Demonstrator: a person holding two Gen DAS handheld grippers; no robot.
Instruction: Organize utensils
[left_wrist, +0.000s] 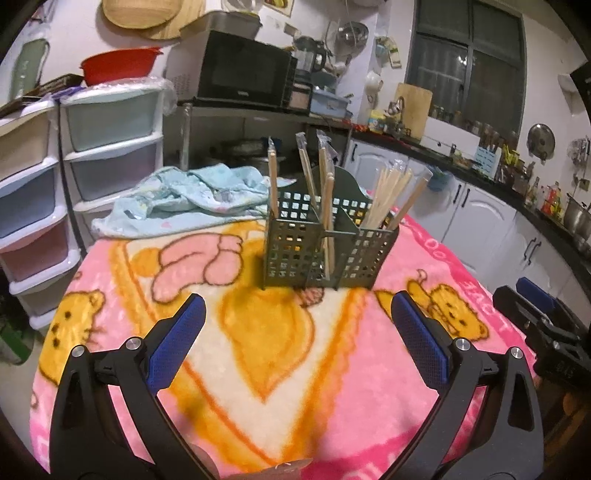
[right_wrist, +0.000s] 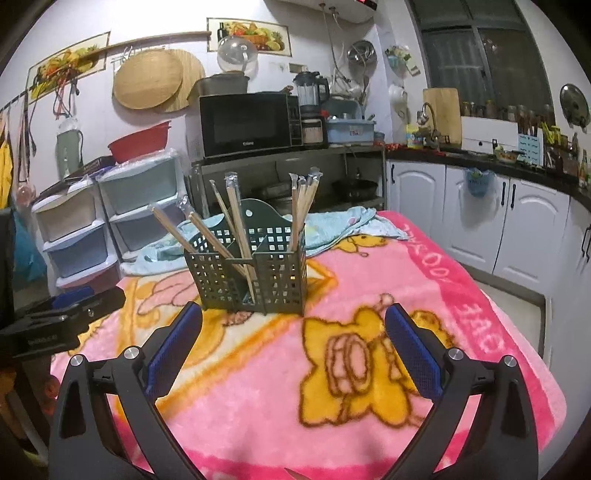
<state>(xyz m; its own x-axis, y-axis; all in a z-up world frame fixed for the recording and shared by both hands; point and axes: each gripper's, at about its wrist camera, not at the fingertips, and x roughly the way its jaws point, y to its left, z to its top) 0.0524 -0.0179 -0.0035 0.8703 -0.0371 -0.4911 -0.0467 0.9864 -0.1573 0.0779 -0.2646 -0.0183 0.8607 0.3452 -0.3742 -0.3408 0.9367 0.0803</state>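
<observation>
A dark green perforated utensil caddy (left_wrist: 325, 251) (right_wrist: 251, 273) stands upright on the pink cartoon blanket (left_wrist: 258, 369) (right_wrist: 369, 406). Wrapped wooden chopsticks (left_wrist: 388, 199) (right_wrist: 301, 206) lean in its compartments, a bundle in one side section and single pairs in the others. My left gripper (left_wrist: 298, 306) hovers open in front of the caddy with nothing between its blue pads. Also open and holding nothing, my right gripper (right_wrist: 293, 315) sits just short of the caddy. Each gripper shows at the edge of the other's view, the right gripper (left_wrist: 535, 317) and the left gripper (right_wrist: 62, 314).
A crumpled light blue cloth (left_wrist: 184, 199) (right_wrist: 332, 225) lies behind the caddy. Plastic drawer units (left_wrist: 74, 166) (right_wrist: 110, 221) stand to the left, a microwave (right_wrist: 247, 123) on a shelf behind, and white kitchen cabinets (right_wrist: 498, 229) with a cluttered counter to the right.
</observation>
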